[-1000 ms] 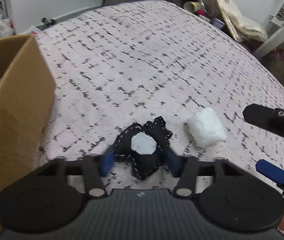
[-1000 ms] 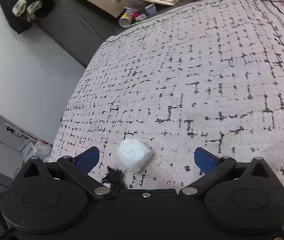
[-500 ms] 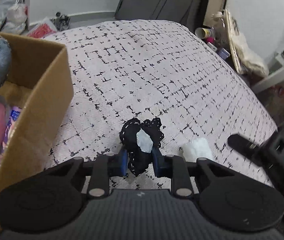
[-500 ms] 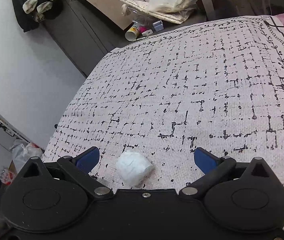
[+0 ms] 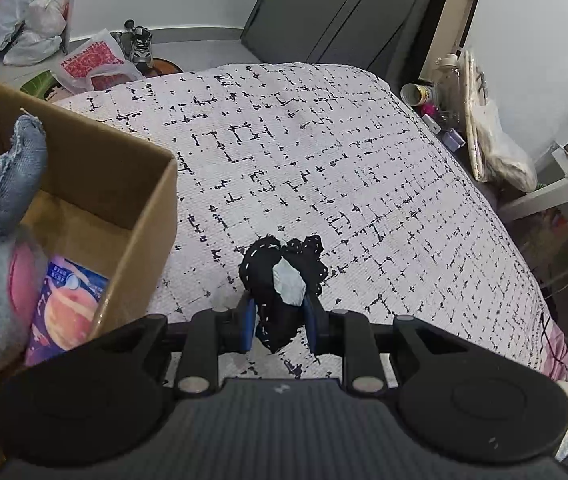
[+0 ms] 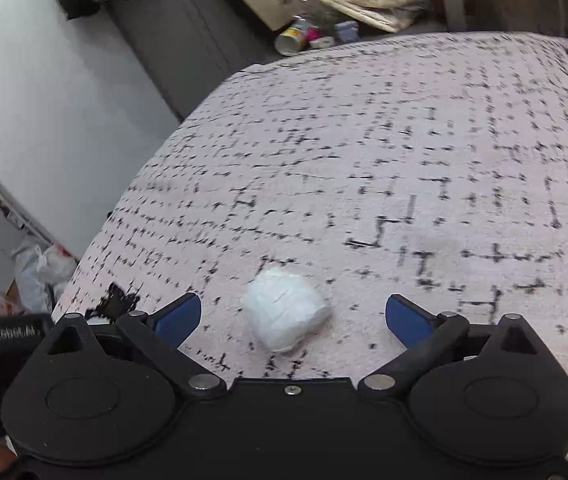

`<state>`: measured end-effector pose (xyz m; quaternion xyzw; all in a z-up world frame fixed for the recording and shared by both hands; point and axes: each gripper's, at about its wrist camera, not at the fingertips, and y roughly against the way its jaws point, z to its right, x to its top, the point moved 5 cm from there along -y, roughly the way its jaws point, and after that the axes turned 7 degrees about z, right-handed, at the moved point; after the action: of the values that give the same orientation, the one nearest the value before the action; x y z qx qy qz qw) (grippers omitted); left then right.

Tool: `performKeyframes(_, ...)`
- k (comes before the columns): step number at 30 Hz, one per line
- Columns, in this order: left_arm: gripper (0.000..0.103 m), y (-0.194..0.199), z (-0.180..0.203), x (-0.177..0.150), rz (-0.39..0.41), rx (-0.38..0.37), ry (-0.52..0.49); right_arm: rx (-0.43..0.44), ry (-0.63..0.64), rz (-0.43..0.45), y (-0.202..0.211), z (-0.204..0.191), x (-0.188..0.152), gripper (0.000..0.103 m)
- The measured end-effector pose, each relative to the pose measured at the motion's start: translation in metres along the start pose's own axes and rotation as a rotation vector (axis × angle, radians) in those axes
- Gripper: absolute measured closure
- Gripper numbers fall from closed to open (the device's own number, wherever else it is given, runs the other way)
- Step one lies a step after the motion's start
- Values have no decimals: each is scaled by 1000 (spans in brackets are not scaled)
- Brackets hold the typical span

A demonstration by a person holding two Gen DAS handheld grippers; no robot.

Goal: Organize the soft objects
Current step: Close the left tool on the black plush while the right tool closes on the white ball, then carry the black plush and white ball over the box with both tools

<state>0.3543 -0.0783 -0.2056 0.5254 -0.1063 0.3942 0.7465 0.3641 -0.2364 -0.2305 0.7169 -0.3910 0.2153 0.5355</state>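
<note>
Off to the left of my right jaws, pale letters on a black housing [image 6: 4, 334] read "GenRobot.AI"; the last characters are blurred and I am not sure of them. Far ahead and left of my left jaws, a white plastic bag [image 5: 92, 62] on the floor carries red print, upside down and too warped to read. The colourful packet [image 5: 64, 312] in the cardboard box [image 5: 140, 216], left of those jaws, has small characters I cannot make out.
</note>
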Motion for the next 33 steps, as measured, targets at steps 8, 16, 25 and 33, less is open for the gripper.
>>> performKeyframes(8,79,-2,0,1,-10,-5,-29,-13,12,7,-1,5,-1,55)
performKeyframes(16,79,11,4,4,7,-6,-41,-28,-6,27,30,7,3,55)
performKeyframes(25,79,55,24,7,67,-55,-64,-4,-17,100,90,8,15,55)
performKeyframes(33,79,97,35,-5,70,-113,-97,21,-29,135,134,4,14,55)
